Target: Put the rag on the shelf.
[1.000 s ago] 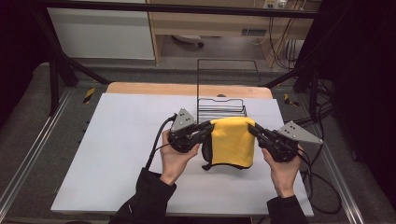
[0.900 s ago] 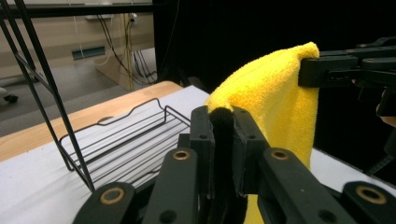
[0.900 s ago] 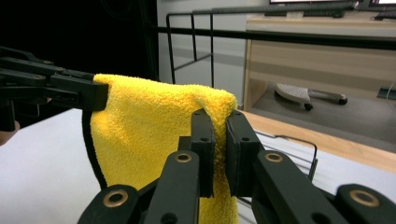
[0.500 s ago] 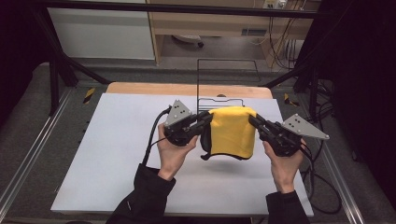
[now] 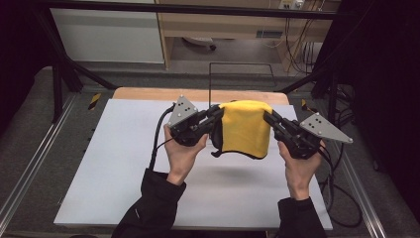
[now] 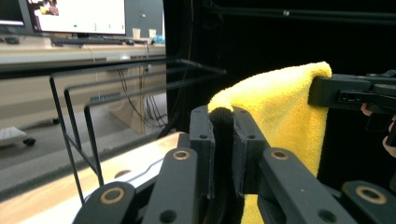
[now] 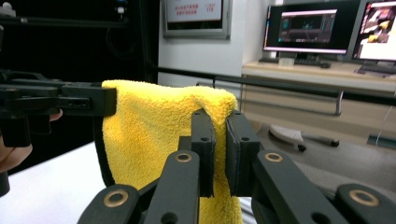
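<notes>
1. A folded yellow terry-cloth towel with a dark edge trim [image 5: 245, 128] hangs in the air above the white table top [image 5: 114, 163], stretched between the two grippers and clear of the surface.
2. The left gripper [image 5: 216, 118] pinches the towel's upper left corner; in the left gripper view its black jaws stand nearly together, clamped on the dark trim and yellow pile [image 6: 273, 116].
3. The right gripper [image 5: 268, 118] pinches the upper right corner; in the right gripper view its jaws are closed on the towel's edge [image 7: 154, 140], with only a thin slit left between the pads.
4. A black wire rack [image 5: 241, 74] stands behind the towel at the far edge of the table. In the high view the towel covers its lower part, so where its base sits cannot be made out.
5. The towel's underside and back face are hidden in the high view, and its lower end is cut off at the bottom of both gripper views.
6. The person's left hand [image 5: 182, 153] and right hand [image 5: 298, 166] grip the handles from below; dark sleeves run out of the bottom of the high view.
</notes>
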`<state>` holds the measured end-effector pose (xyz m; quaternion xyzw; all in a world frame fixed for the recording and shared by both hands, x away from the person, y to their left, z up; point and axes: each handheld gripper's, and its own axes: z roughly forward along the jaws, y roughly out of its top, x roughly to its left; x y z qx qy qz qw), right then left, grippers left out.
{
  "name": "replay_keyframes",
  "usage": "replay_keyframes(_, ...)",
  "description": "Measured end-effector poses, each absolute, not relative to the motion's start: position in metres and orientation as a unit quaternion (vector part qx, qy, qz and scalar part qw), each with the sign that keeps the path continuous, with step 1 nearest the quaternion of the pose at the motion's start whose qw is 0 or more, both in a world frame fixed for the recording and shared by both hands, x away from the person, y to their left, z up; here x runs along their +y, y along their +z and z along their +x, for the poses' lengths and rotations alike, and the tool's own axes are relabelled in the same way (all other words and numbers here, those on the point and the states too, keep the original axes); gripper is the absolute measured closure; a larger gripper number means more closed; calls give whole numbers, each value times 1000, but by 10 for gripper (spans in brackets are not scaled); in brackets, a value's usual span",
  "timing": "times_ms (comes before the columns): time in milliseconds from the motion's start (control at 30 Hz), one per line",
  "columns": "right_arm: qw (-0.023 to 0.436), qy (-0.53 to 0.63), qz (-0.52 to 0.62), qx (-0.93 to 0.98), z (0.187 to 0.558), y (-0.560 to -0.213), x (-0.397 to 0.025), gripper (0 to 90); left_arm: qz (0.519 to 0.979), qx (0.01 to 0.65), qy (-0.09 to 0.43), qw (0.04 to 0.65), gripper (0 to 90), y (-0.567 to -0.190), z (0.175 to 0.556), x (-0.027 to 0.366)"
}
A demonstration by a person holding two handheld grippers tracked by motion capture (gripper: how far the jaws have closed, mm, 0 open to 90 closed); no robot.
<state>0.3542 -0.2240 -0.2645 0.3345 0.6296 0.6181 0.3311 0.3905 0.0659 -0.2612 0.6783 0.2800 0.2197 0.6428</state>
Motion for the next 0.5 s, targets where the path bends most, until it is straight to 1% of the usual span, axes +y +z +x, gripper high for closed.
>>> replay_keyframes(500, 354, 636, 324, 604, 366, -234, -221, 838, 647, 276, 232, 672, 806, -232, 404, 65)
